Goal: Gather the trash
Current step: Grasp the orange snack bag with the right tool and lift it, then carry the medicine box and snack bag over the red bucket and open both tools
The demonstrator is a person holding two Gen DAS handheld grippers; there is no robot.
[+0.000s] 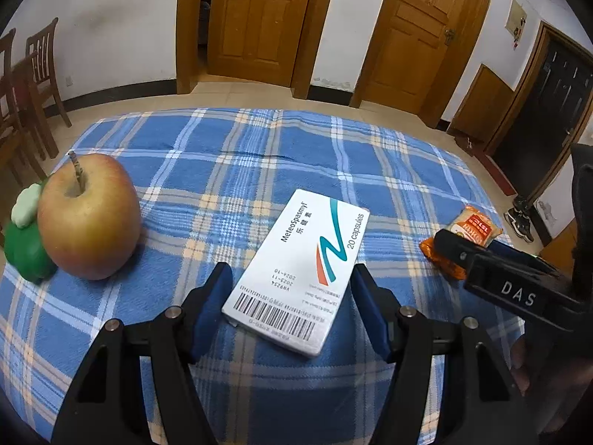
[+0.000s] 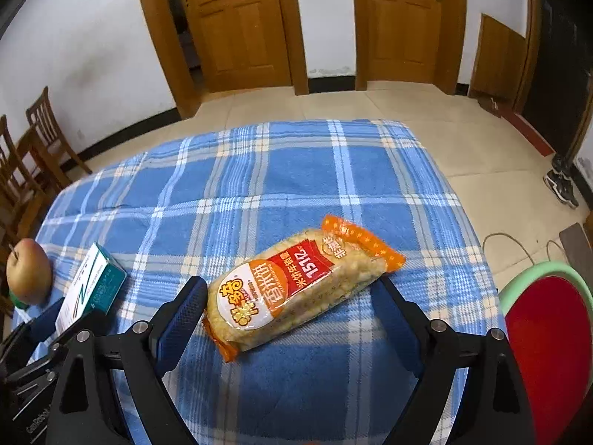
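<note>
A white medicine box (image 1: 296, 274) printed "20 capsules" lies askew on the blue plaid tablecloth (image 1: 222, 155). My left gripper (image 1: 290, 272) straddles it, and both blue pads meet its long sides. An orange snack bag (image 2: 296, 289) of puffed grains lies to the right. My right gripper (image 2: 291, 285) stands open around the bag with a gap on each side, its right finger partly hidden behind the bag. From the left wrist view the snack bag (image 1: 478, 226) shows behind the right gripper (image 1: 470, 244). The medicine box (image 2: 89, 282) appears at the left of the right wrist view.
An apple (image 1: 89, 218) and a green toy (image 1: 26, 244) sit at the table's left edge. Wooden chairs (image 1: 29, 85) stand beyond the left side. A red stool with a green rim (image 2: 545, 341) is close to the table's right edge. Wooden doors (image 2: 241, 26) line the far wall.
</note>
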